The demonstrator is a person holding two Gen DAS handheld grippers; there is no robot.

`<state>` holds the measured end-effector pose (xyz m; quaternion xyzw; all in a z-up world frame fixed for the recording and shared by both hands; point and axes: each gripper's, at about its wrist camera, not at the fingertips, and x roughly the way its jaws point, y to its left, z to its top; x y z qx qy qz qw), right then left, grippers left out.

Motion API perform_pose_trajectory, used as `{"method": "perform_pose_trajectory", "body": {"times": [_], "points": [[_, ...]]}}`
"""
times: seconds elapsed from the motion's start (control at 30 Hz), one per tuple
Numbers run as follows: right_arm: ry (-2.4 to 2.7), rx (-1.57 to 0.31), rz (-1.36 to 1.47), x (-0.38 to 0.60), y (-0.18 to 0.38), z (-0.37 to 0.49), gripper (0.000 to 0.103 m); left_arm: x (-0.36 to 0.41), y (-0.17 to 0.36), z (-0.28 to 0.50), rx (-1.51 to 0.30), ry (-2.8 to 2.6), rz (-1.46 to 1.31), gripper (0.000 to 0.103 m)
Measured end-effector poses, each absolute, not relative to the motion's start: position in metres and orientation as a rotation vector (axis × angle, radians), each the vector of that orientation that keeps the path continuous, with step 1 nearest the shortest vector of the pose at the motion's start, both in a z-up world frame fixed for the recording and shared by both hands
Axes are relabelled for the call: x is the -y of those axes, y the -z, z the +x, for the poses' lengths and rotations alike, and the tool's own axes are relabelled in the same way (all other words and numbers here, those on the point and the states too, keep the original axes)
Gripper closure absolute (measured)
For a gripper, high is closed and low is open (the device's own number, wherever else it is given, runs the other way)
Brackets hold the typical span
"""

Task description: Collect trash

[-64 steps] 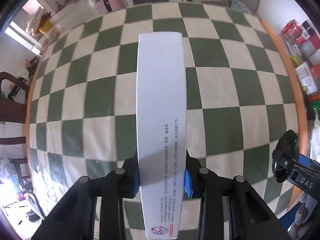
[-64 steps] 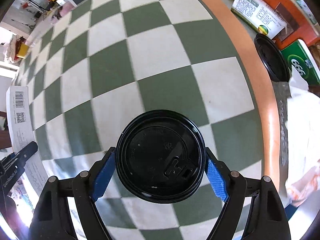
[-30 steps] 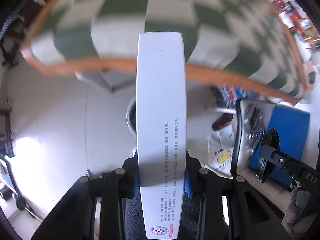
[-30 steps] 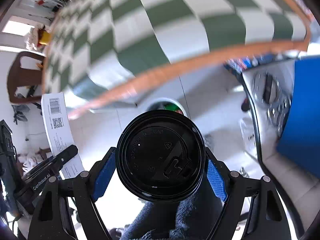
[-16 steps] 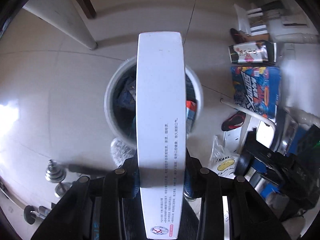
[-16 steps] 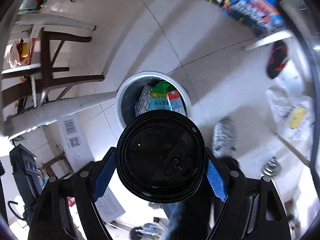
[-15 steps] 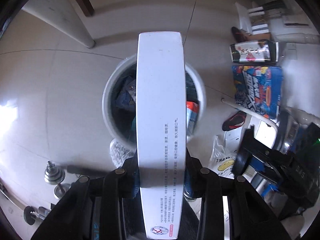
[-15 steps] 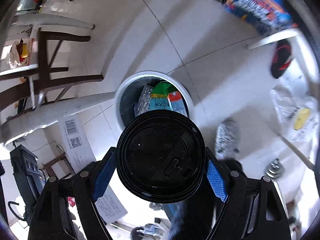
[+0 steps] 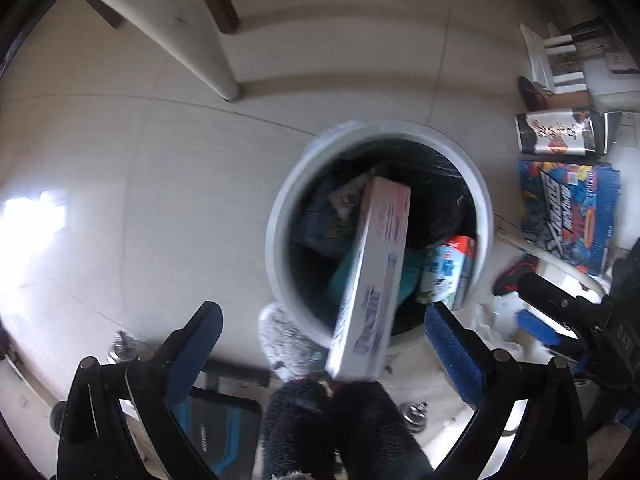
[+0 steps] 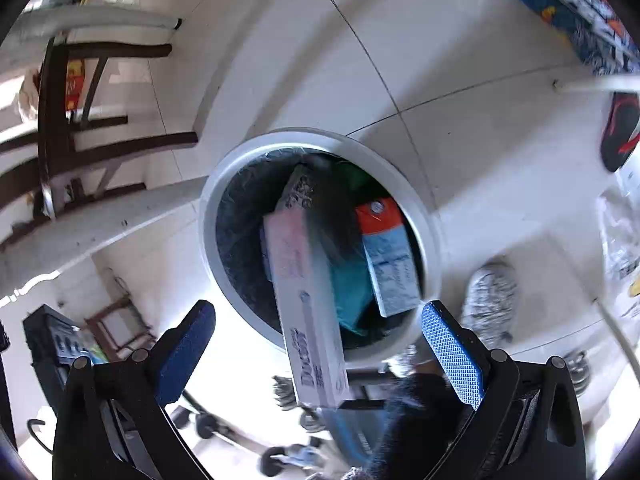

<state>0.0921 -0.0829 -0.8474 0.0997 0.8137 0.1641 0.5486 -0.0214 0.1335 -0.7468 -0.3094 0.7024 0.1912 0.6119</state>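
A long white box falls tilted into the round white trash bin; it also shows in the right wrist view over the bin. The bin holds a carton with a red top, a teal pack and other wrappers. My left gripper is open and empty above the bin's near rim. My right gripper is open and empty too. The black cup lid is a dark blur inside the bin.
The bin stands on a pale tiled floor. A table leg and chair legs are nearby. A blue printed carton and a can box lie to the right. My slippered feet are beside the bin.
Both grippers have opened over the bin. The white box has left my left gripper and the black lid has left my right gripper; both are dropping into the bin.
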Motion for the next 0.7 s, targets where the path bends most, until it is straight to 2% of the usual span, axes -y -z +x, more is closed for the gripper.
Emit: {"method": "perform_pose_trajectory", "body": {"times": [0.17,0.33,0.5,0.7], "points": [[-0.38,-1.802,-0.022,0.078,0.805,0.083,0.0,-0.12,0.701,-0.036,-1.586,-0.533,-0.507,0.0],[-0.347,-1.699,-0.212,0.081,0.747,0.063,0.0,-0.098,0.649,-0.05,-1.587,-0.509,-0.463,0.0],[-0.341,-1.662,-0.267,0.101,0.665,0.048,0.0,-0.076,0.574,-0.059,-1.569,-0.481,-0.454,0.0],[-0.392,-1.617,-0.258,0.115,0.542,0.033,0.0,-0.055,0.477,-0.064,-1.516,-0.419,-0.45,0.0]]}}
